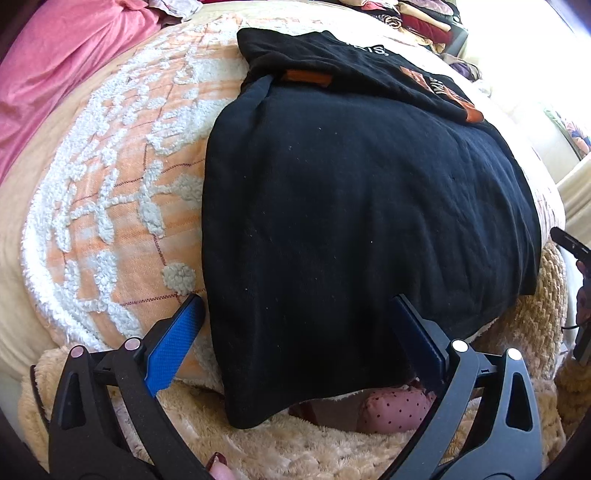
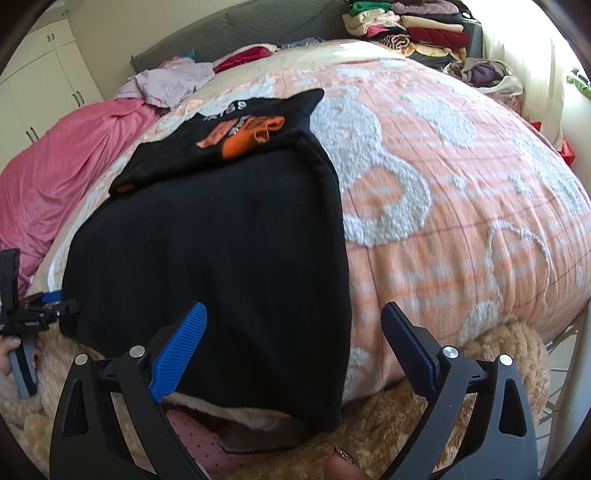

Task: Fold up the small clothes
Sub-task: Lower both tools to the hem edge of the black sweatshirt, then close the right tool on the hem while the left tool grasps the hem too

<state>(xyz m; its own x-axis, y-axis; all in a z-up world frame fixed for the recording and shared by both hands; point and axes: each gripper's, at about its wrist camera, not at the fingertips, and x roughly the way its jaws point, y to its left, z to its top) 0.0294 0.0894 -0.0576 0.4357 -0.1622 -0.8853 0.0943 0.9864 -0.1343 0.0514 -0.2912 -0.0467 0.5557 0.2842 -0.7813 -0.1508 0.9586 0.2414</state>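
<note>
A black garment [image 1: 362,206] with orange trim and print lies spread on the bed, its sleeves folded in across the top and its hem hanging over the near edge. It also shows in the right wrist view [image 2: 221,236]. My left gripper [image 1: 299,317] is open and empty, its jaws set wide just above the hem's left corner. My right gripper [image 2: 295,325] is open and empty above the hem's right corner. The left gripper shows at the left edge of the right wrist view [image 2: 55,302].
The bed carries an orange and white tufted bedspread [image 2: 461,206]. A pink sheet [image 2: 66,173] lies bunched at the left. Stacks of folded clothes [image 2: 406,33] stand at the far right. A fluffy beige blanket [image 1: 295,446] and a pink dotted cloth [image 1: 395,410] lie at the near edge.
</note>
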